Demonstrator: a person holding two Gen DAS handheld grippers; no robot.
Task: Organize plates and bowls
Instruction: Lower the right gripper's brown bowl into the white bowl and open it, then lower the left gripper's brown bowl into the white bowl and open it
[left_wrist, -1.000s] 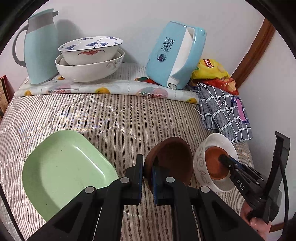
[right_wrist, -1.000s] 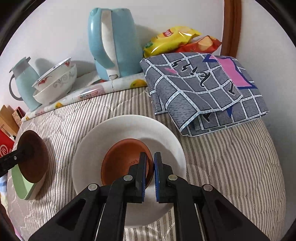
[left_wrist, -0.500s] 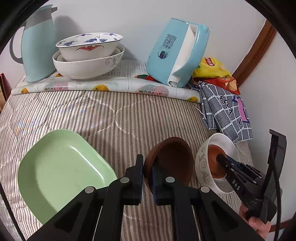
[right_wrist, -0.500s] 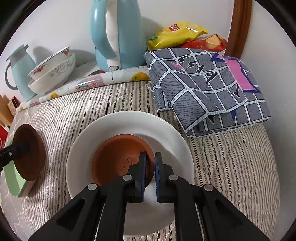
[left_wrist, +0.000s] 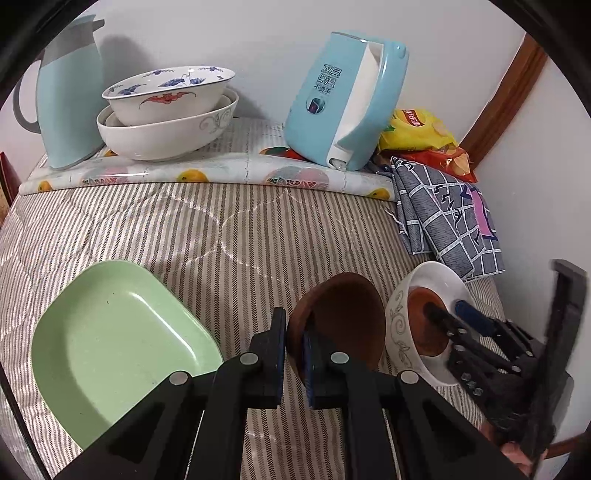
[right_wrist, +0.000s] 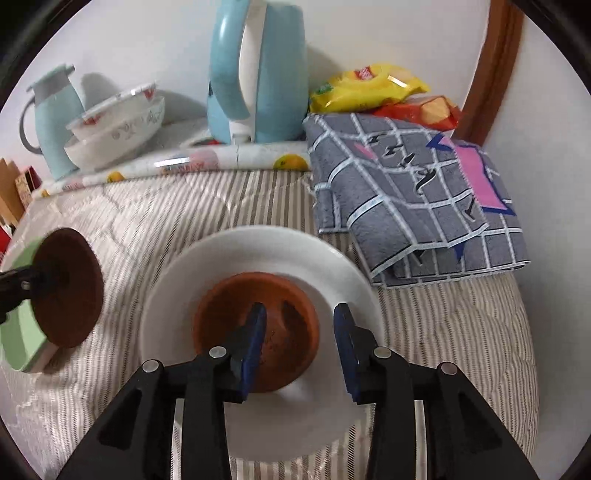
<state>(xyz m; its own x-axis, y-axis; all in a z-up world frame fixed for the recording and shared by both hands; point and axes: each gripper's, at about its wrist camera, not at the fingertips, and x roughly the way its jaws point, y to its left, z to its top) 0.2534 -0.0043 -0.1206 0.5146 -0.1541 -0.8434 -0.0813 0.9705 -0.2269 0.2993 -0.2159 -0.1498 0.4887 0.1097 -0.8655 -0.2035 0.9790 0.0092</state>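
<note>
A small brown bowl (right_wrist: 258, 325) lies inside a white bowl (right_wrist: 258, 251) on the striped tablecloth. My right gripper (right_wrist: 299, 332) is over it with its jaws opening; the brown bowl's right rim is between the blue pads, which no longer press on it. My left gripper (left_wrist: 293, 343) is shut on the rim of a dark brown dish (left_wrist: 343, 314), held tilted above the cloth next to a pale green square plate (left_wrist: 110, 347). In the left wrist view, the right gripper (left_wrist: 443, 310) reaches into the white bowl (left_wrist: 399, 325).
At the back stand two stacked white patterned bowls (left_wrist: 166, 110), a light blue jug (left_wrist: 70, 107) and a blue kettle (left_wrist: 343, 103) on a fruit-print mat. A folded grey checked cloth (right_wrist: 413, 206) and snack bags (right_wrist: 369, 92) lie at the right by the wall.
The right gripper's jaws have parted from the brown bowl's rim, and the bowl now rests in the white bowl. The left gripper keeps its grip on the dark dish, in place.
</note>
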